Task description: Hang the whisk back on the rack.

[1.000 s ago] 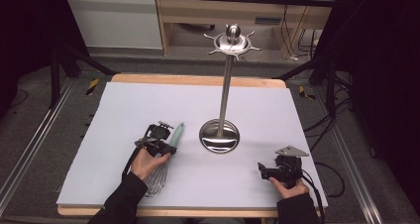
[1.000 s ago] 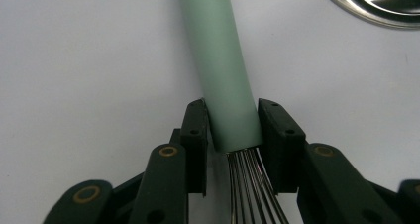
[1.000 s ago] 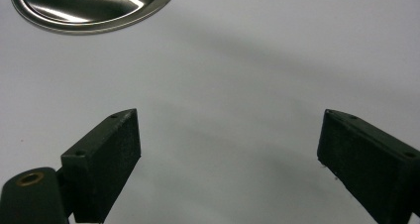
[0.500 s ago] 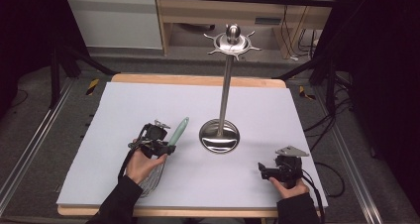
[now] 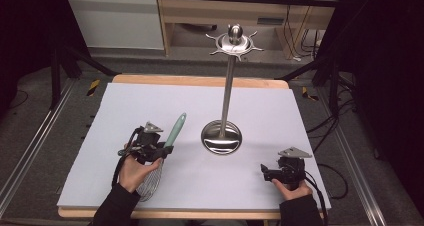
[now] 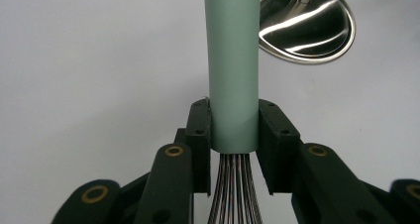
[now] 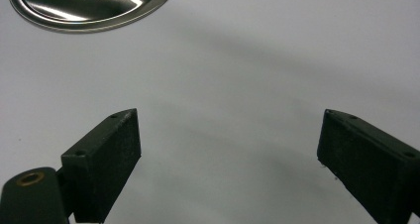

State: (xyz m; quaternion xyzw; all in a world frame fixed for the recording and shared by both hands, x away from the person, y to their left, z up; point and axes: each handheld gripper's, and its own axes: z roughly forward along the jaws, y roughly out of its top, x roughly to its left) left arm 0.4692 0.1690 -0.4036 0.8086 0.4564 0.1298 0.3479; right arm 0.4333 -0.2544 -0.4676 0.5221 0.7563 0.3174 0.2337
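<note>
A wire whisk with a pale green handle (image 5: 175,128) lies tilted at the front left of the white table. My left gripper (image 5: 162,149) is shut on the handle's lower end, just above the wires (image 5: 150,183). In the left gripper view the green handle (image 6: 233,65) runs up between the two black pads (image 6: 199,130), with the whisk wires (image 6: 234,189) below. A steel utensil stand (image 5: 227,91) with a round base (image 5: 221,137) and a hooked crown (image 5: 234,42) rises mid-table. My right gripper (image 5: 264,172) rests at the front right, open, its fingers (image 7: 106,159) wide apart over bare table.
The stand's shiny base (image 6: 307,26) sits just right of the whisk handle and shows as a steel base (image 7: 89,6) at the top left of the right gripper view. A wooden table edge (image 5: 200,81) runs along the back. Cables (image 5: 325,131) hang off the right side.
My left gripper has lifted the whisk's handle end so it points more steeply up and away. The right gripper has stayed put.
</note>
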